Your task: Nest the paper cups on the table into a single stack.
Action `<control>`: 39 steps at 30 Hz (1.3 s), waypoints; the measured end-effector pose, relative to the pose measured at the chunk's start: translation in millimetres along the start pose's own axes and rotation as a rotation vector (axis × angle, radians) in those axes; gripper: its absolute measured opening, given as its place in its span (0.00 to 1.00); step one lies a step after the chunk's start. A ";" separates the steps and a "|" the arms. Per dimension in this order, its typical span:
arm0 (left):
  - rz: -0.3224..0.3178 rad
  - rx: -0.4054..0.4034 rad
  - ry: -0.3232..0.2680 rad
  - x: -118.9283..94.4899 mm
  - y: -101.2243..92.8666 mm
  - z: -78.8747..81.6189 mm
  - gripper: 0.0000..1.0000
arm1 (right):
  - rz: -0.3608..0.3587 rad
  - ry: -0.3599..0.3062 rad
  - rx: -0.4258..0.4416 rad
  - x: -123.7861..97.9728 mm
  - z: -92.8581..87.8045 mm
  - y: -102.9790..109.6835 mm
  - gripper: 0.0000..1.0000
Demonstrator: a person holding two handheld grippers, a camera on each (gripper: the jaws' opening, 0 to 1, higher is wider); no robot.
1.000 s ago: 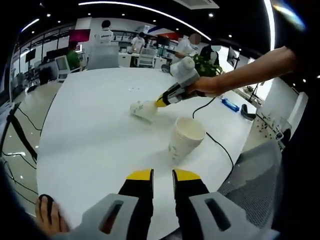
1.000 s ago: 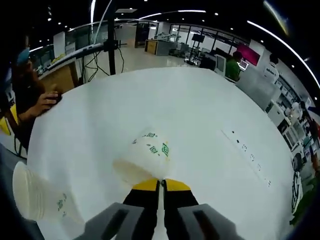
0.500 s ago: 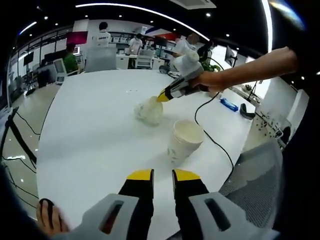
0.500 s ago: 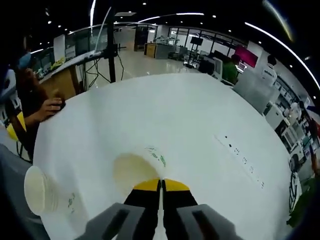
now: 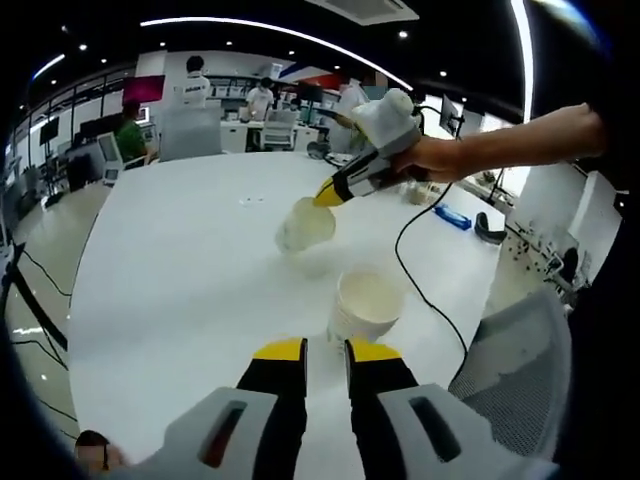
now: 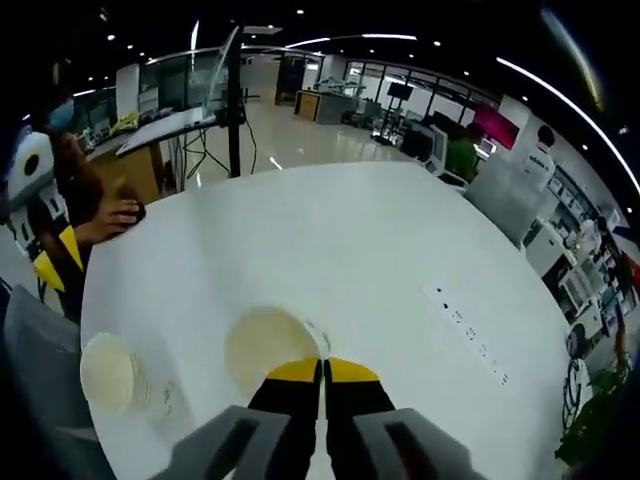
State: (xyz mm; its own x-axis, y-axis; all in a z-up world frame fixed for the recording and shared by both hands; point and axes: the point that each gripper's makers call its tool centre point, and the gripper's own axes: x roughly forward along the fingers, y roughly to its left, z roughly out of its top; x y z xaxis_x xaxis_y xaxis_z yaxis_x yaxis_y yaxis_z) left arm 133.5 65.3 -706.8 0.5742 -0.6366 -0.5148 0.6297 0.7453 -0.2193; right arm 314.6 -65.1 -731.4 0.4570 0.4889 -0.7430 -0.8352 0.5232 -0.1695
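A white paper cup [image 5: 304, 226] with green print hangs a little above the round white table [image 5: 170, 270], held by its rim. My right gripper [image 5: 326, 192] comes in from the right and is shut on it. In the right gripper view the same cup [image 6: 266, 346] shows its open mouth just ahead of my right gripper [image 6: 322, 370], whose jaws pinch the rim. A short stack of nested cups [image 5: 364, 304] stands upright, nearer than the held cup; the stack [image 6: 113, 376] sits low left in the right gripper view. My left gripper [image 5: 326, 350] hovers short of the stack, open, holding nothing.
A black cable [image 5: 412, 262] trails across the table's right side towards a blue object [image 5: 457, 213]. A grey chair back [image 5: 512, 352] stands at the near right edge. A hand [image 6: 116, 214] rests on the table's rim. Desks and people fill the background.
My right gripper has lifted the cup from lying on the table and tipped it so its mouth faces the right gripper's camera. The stack has stayed put; the left view has shifted slightly.
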 end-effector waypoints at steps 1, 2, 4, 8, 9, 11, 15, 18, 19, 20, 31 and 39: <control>-0.001 0.004 -0.003 1.9 1.0 1.0 0.14 | 0.000 -0.001 -0.003 -2.9 1.9 0.2 0.00; -0.001 0.007 -0.006 3.1 1.3 2.6 0.14 | -0.002 -0.002 -0.002 -9.0 4.4 0.6 0.00; 0.000 0.018 -0.013 6.2 1.6 7.4 0.15 | -0.002 -0.009 0.005 -12.5 6.8 0.0 0.00; 0.012 0.053 -0.019 15.4 4.7 13.2 0.18 | 0.000 -0.002 -0.013 -17.3 9.0 2.6 0.00; 0.016 0.057 -0.019 17.1 5.6 14.7 0.19 | 0.000 -0.001 -0.015 -19.1 9.4 2.9 0.00; 0.036 0.082 -0.017 21.3 10.0 18.6 0.22 | 0.003 0.002 -0.018 -25.7 10.2 5.8 0.00; 0.055 0.113 -0.038 31.8 16.5 29.6 0.33 | 0.014 0.006 -0.026 -32.0 17.3 10.6 0.00; 0.058 0.124 -0.050 42.0 17.0 35.8 0.36 | 0.022 -0.001 -0.028 -41.1 26.2 16.2 0.00; 0.056 0.126 -0.052 44.4 16.0 37.3 0.37 | 0.024 -0.002 -0.032 -42.7 28.9 17.3 0.00; 0.054 0.130 -0.058 47.3 15.0 39.6 0.38 | 0.027 -0.003 -0.035 -46.5 32.4 19.6 0.00; 0.059 0.228 -0.070 74.1 11.5 55.3 0.53 | 0.088 0.013 -0.093 -68.0 50.8 52.7 0.00; 0.035 0.260 -0.085 83.3 4.0 58.2 0.64 | 0.159 0.019 0.017 -73.9 49.4 60.8 0.00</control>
State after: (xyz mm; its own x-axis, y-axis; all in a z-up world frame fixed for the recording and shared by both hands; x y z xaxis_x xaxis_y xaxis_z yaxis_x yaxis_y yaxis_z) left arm 214.3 3.6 -702.3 0.6328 -0.6338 -0.4447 0.7156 0.6981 0.0234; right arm 245.2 -35.0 -654.8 0.3138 0.5531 -0.7718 -0.8909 0.4526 -0.0379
